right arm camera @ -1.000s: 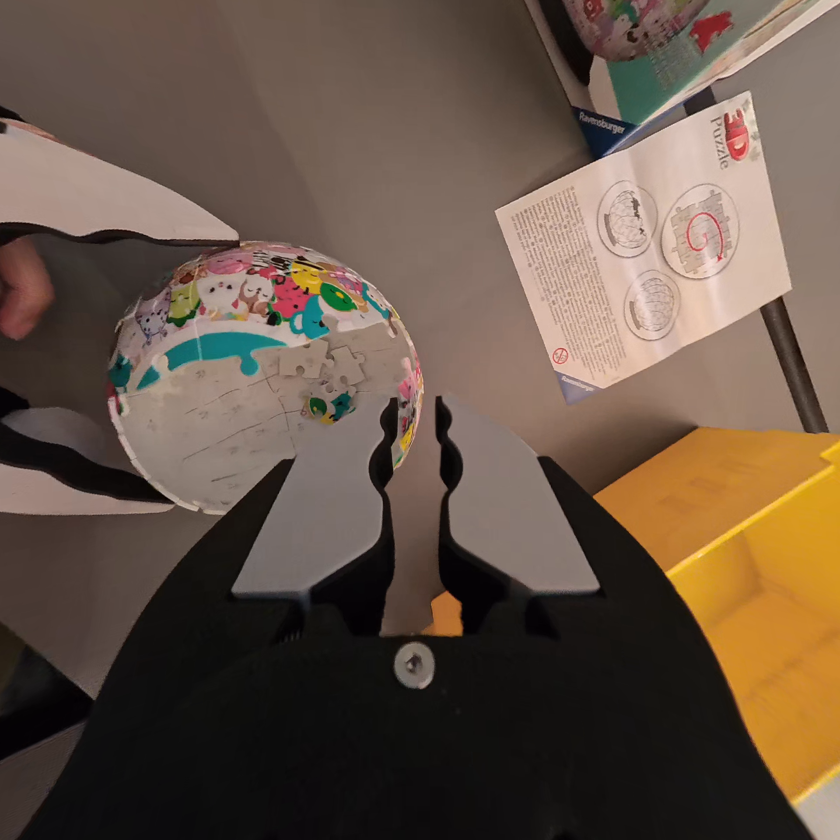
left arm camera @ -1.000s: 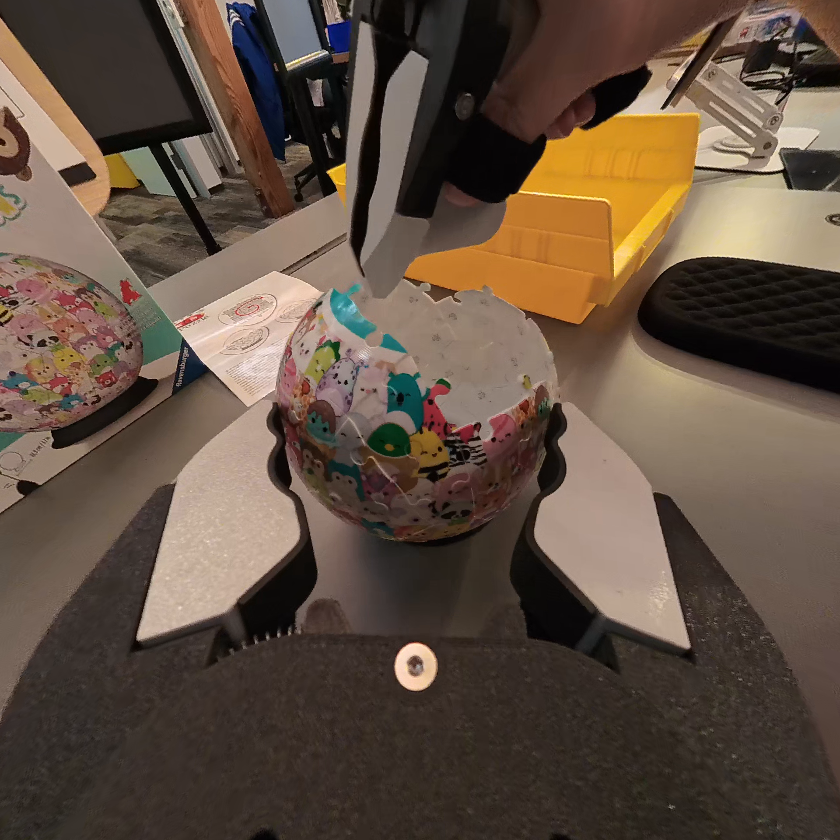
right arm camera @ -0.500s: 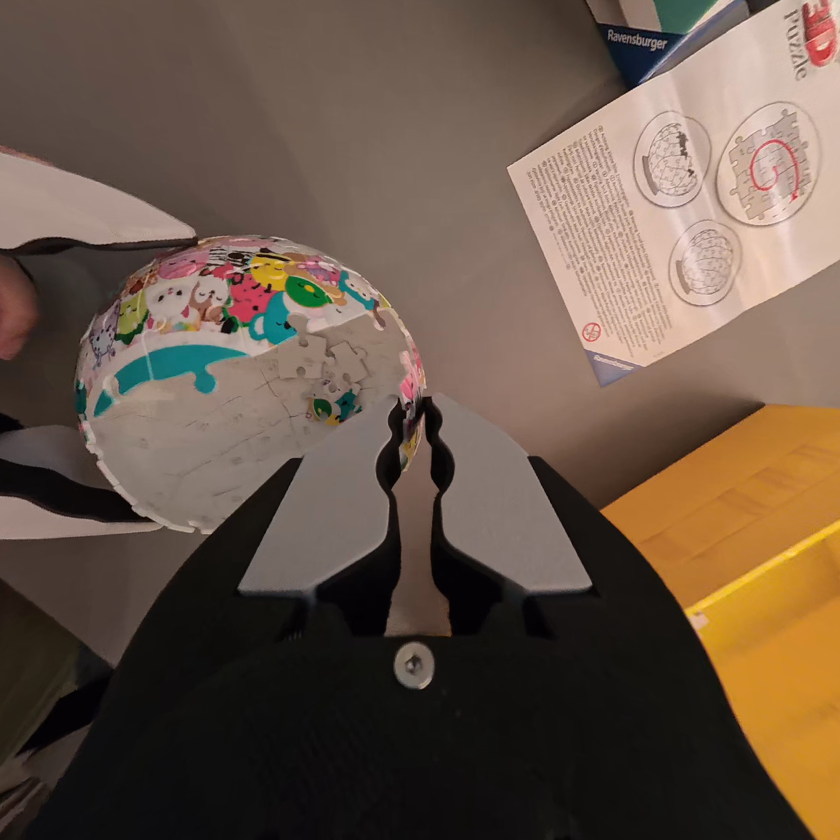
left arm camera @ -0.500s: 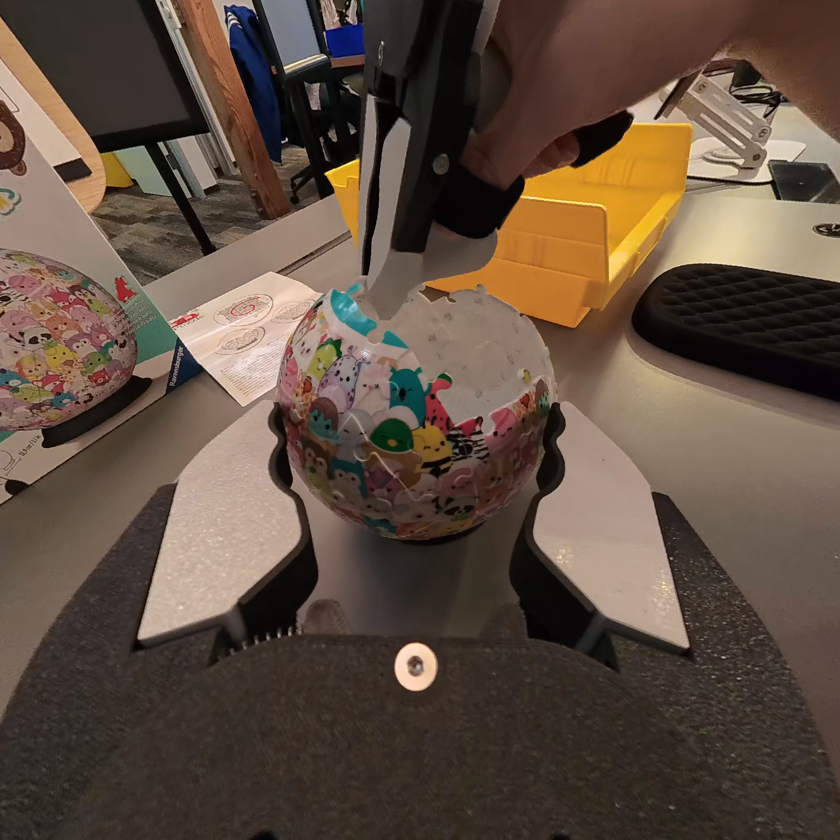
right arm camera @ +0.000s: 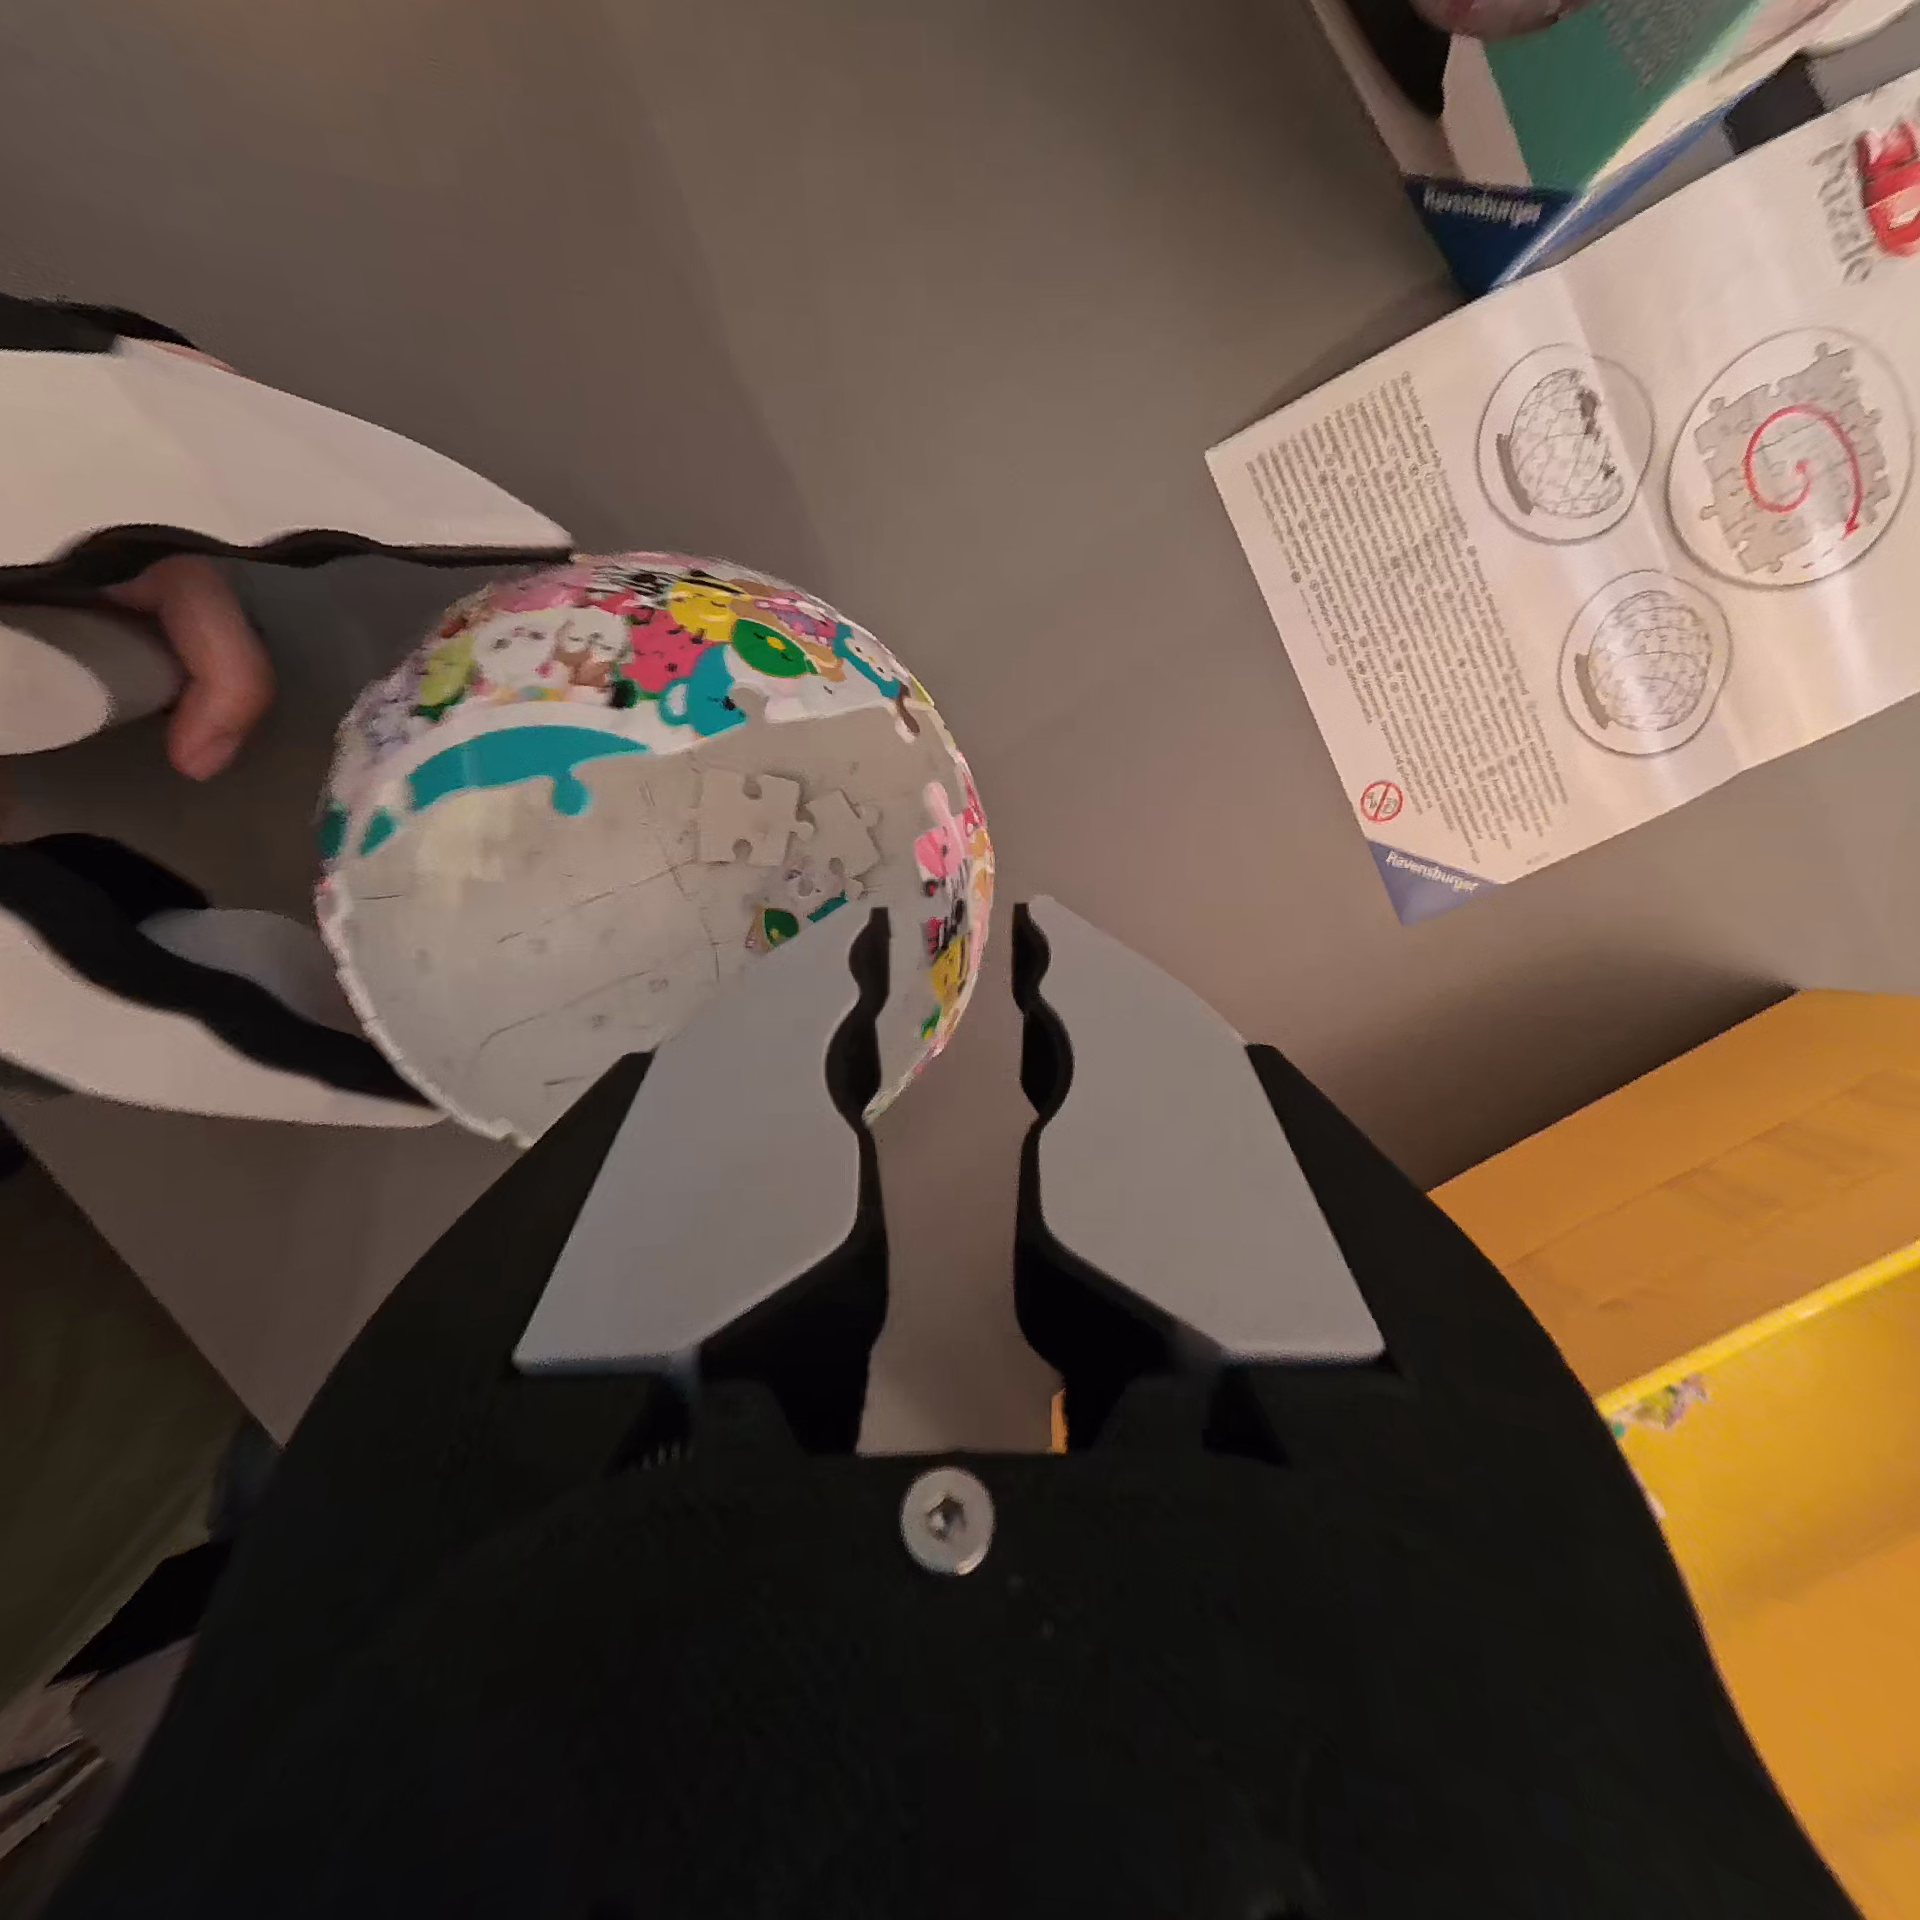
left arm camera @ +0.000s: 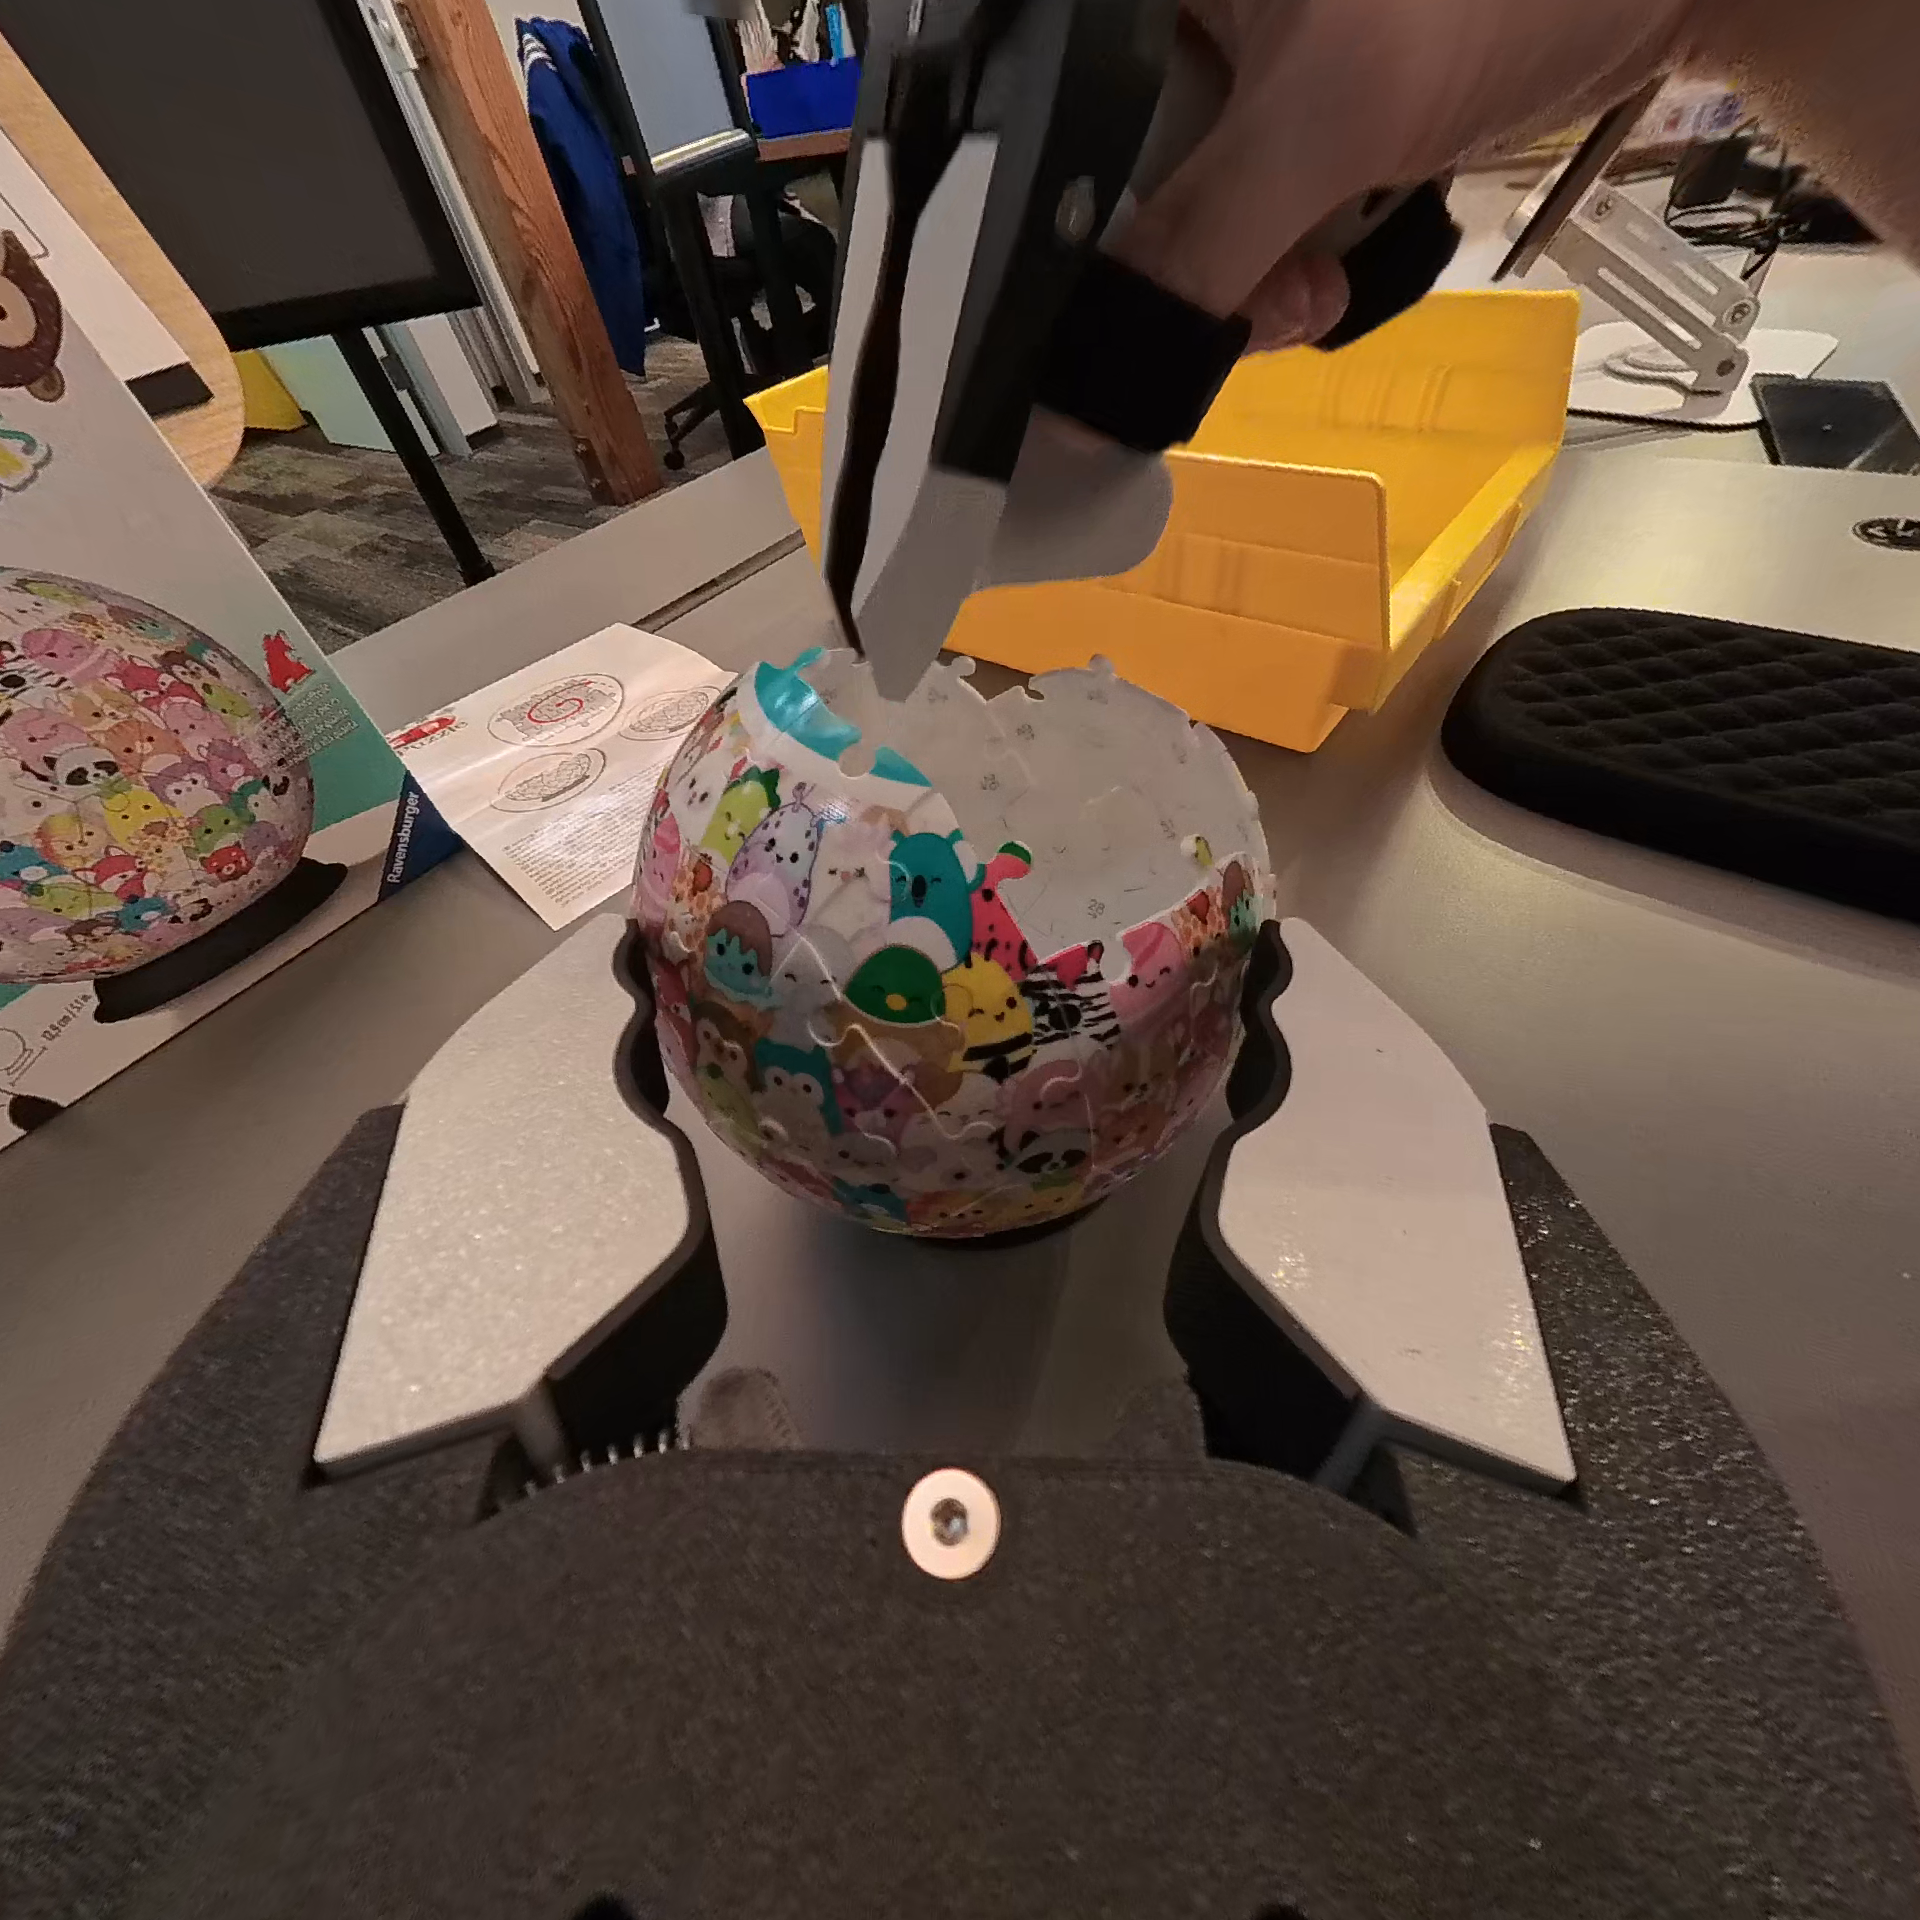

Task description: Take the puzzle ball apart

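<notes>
Here one puzzle ball [left arm camera: 951, 997], already opened at the top so that its white inside shows, is seen standing on the grey table [left arm camera: 1558, 1039]. It is clasped at its two sides by the left gripper [left arm camera: 951, 1023], whose jaws are pressed against the printed shell. From above, the right gripper [right arm camera: 945, 925] is held at the ragged rim of the ball; its jaws are parted by a narrow gap, and in the right wrist view the edge of the shell is seen between them, though whether it is touched cannot be told. Three loose pieces [right arm camera: 790, 831], or about that many, are seen lying inside the shell; the blur makes the count uncertain. One hand [left arm camera: 1403, 114] is seen around the right gripper's handle.

Beyond the ball, one yellow bin [left arm camera: 1299, 582] is set on the table, well apart from it. One folded instruction sheet [left arm camera: 561, 769] is laid flat to the left, and just beside that sheet one puzzle box [left arm camera: 156, 810] is stood upright. One black padded mat [left arm camera: 1704, 758] is seen to the right.
</notes>
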`<action>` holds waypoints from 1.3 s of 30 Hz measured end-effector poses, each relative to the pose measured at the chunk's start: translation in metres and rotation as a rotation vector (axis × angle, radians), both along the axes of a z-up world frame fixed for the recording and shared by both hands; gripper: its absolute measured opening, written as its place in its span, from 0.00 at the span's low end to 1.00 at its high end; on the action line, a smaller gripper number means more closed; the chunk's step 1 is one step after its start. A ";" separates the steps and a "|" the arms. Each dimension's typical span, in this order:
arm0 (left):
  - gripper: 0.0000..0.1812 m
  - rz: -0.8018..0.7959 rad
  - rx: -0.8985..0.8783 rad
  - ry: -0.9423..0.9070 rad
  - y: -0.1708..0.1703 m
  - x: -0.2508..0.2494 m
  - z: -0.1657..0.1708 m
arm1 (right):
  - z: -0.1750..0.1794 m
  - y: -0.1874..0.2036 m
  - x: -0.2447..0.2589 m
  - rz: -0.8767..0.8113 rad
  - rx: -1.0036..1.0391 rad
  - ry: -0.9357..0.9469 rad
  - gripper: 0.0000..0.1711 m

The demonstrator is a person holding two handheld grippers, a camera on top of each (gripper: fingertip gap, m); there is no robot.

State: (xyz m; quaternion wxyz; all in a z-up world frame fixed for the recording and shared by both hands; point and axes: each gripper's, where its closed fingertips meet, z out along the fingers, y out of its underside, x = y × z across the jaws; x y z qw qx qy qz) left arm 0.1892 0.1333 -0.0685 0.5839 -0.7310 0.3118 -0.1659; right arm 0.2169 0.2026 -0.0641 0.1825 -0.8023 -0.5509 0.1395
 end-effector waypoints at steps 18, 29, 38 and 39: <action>0.19 -0.488 -0.059 0.324 0.038 -0.022 0.088 | 0.039 -0.011 0.011 -0.027 0.298 0.462 0.11; 0.34 -0.533 -0.432 0.274 0.010 -0.021 0.069 | 0.056 -0.047 -0.022 0.547 0.628 0.574 0.14; 0.45 -0.387 -0.272 0.096 -0.013 -0.017 0.038 | 0.035 -0.046 -0.044 0.829 0.837 0.340 0.15; 0.43 -0.373 -0.249 0.091 -0.013 -0.016 0.038 | 0.032 -0.043 -0.044 0.835 0.852 0.310 0.15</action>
